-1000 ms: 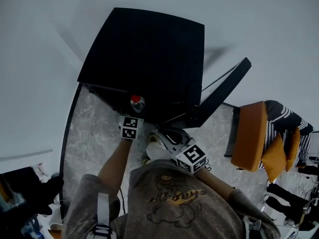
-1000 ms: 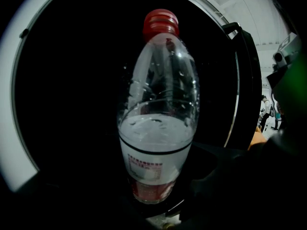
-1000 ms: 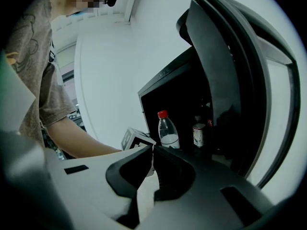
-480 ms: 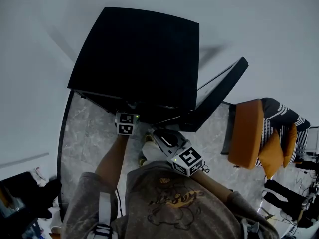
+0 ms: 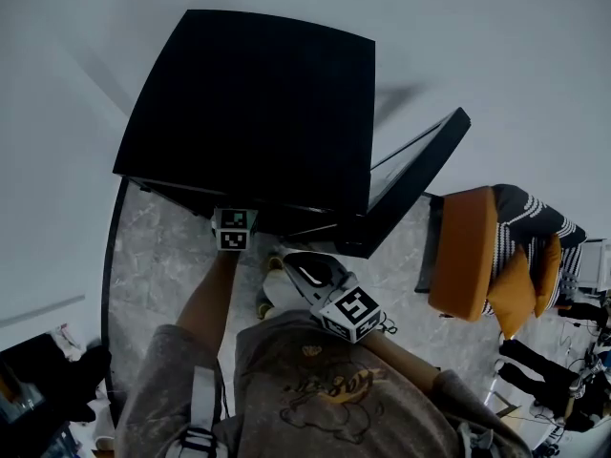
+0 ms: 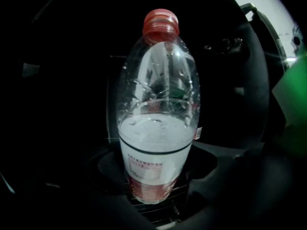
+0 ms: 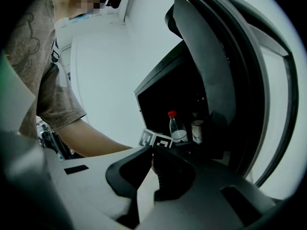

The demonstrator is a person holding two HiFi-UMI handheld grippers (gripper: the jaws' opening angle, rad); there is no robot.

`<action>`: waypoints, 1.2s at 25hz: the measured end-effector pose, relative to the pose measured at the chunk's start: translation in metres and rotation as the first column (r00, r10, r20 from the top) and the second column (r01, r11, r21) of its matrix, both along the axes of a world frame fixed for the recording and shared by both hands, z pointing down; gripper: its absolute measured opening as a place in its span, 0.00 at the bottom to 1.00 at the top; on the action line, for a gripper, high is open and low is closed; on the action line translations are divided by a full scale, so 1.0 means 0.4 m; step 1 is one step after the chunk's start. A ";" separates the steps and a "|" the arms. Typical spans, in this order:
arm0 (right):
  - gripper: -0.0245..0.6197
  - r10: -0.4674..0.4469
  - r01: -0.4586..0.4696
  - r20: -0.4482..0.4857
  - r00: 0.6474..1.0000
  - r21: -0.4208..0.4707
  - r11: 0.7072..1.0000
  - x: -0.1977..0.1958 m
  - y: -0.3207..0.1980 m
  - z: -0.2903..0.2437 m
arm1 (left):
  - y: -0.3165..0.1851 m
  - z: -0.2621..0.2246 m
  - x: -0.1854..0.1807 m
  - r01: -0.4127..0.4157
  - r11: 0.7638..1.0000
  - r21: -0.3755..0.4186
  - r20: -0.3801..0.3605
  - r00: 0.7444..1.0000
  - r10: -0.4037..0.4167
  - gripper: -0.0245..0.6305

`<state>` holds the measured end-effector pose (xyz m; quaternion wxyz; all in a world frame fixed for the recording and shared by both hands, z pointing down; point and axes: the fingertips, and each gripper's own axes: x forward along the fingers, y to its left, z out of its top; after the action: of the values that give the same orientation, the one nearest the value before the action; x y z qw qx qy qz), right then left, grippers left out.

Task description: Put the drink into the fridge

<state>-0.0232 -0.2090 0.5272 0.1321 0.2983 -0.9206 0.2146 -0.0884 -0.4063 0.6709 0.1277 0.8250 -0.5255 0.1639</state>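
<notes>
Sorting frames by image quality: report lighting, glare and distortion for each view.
Head view: even soft light, the fridge a featureless black, a faint shadow on the wall beside it. Left gripper view: nearly black inside the fridge; only the bottle catches light, with glints on its clear upper half. Right gripper view: bright wall, and fisheye bows the fridge door.

Inside your fridge (image 5: 258,113), the carrying surface is a wire shelf (image 6: 160,211), whose dark bars show just under the drink bottle (image 6: 156,143). The bottle stands upright on that shelf, red cap up, about half full of clear liquid. In your right gripper view, a small labelled container (image 7: 197,131) stands at the bottle's right, close beside it; you cannot tell whether they touch. The fridge stands on a grey marbled floor (image 5: 158,256), and an orange chair (image 5: 463,256) stands on the same floor at its right.
</notes>
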 end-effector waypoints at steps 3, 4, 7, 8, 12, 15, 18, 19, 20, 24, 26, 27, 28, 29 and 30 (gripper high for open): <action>0.07 0.001 -0.001 -0.001 1.000 0.001 1.000 0.001 -0.004 -0.001 | -0.016 0.005 -0.003 0.004 1.000 0.000 0.015 1.000 -0.004 0.52; 0.07 0.003 -0.003 -0.002 1.000 0.002 1.000 0.002 -0.005 -0.002 | -0.022 0.003 -0.003 0.004 1.000 0.004 0.020 1.000 -0.004 0.52; 0.07 0.006 -0.006 -0.009 1.000 0.010 1.000 0.007 -0.007 -0.003 | -0.035 0.005 0.004 0.003 1.000 0.002 0.005 1.000 -0.003 0.52; 0.07 0.005 -0.005 -0.011 1.000 0.011 1.000 0.010 -0.007 -0.003 | -0.039 0.005 0.007 0.001 1.000 0.004 0.004 1.000 -0.001 0.52; 0.07 0.002 -0.002 -0.013 1.000 0.007 1.000 0.014 -0.012 0.003 | -0.064 0.013 0.013 0.006 1.000 0.020 0.003 1.000 -0.006 0.52; 0.07 0.003 -0.003 -0.011 1.000 0.003 1.000 0.013 -0.016 0.003 | -0.080 0.018 0.019 0.008 1.000 0.020 -0.006 1.000 -0.008 0.52; 0.07 0.004 -0.004 -0.009 1.000 0.004 1.000 0.010 -0.016 0.002 | -0.084 0.015 0.027 0.002 1.000 0.030 -0.009 1.000 -0.001 0.52; 0.07 0.003 -0.003 -0.009 1.000 0.004 1.000 0.009 -0.015 0.002 | -0.084 0.017 0.027 0.002 1.000 0.030 -0.010 1.000 -0.002 0.52; 0.07 0.002 -0.002 -0.009 1.000 0.004 1.000 0.009 -0.014 0.003 | -0.083 0.020 0.026 0.005 1.000 0.028 -0.011 1.000 -0.005 0.52; 0.07 -0.006 0.006 -0.009 1.000 0.000 1.000 0.004 -0.007 0.007 | -0.084 0.021 0.025 0.008 1.000 0.021 -0.017 1.000 -0.007 0.52; 0.07 -0.002 0.002 -0.014 1.000 -0.004 1.000 0.000 -0.006 0.011 | -0.083 0.025 0.019 0.007 1.000 0.016 -0.007 1.000 -0.007 0.52; 0.07 -0.003 0.003 -0.016 1.000 -0.004 1.000 -0.002 -0.003 0.012 | -0.081 0.027 0.016 0.006 1.000 0.013 -0.002 1.000 -0.006 0.52; 0.07 -0.006 0.006 -0.014 1.000 -0.003 1.000 -0.005 0.000 0.011 | -0.078 0.028 0.015 0.002 1.000 0.012 0.001 1.000 -0.002 0.53; 0.07 -0.008 0.008 -0.011 1.000 0.000 1.000 -0.007 0.003 0.010 | -0.074 0.028 0.017 -0.003 1.000 0.010 0.000 1.000 0.003 0.53; 0.07 -0.009 0.009 -0.007 1.000 0.002 1.000 -0.009 0.005 0.009 | -0.070 0.027 0.019 -0.008 1.000 0.008 -0.005 1.000 0.008 0.56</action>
<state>-0.0267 -0.2071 0.5306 0.1361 0.2949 -0.9217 0.2121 -0.0809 -0.4344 0.6816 0.1250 0.8280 -0.5225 0.1604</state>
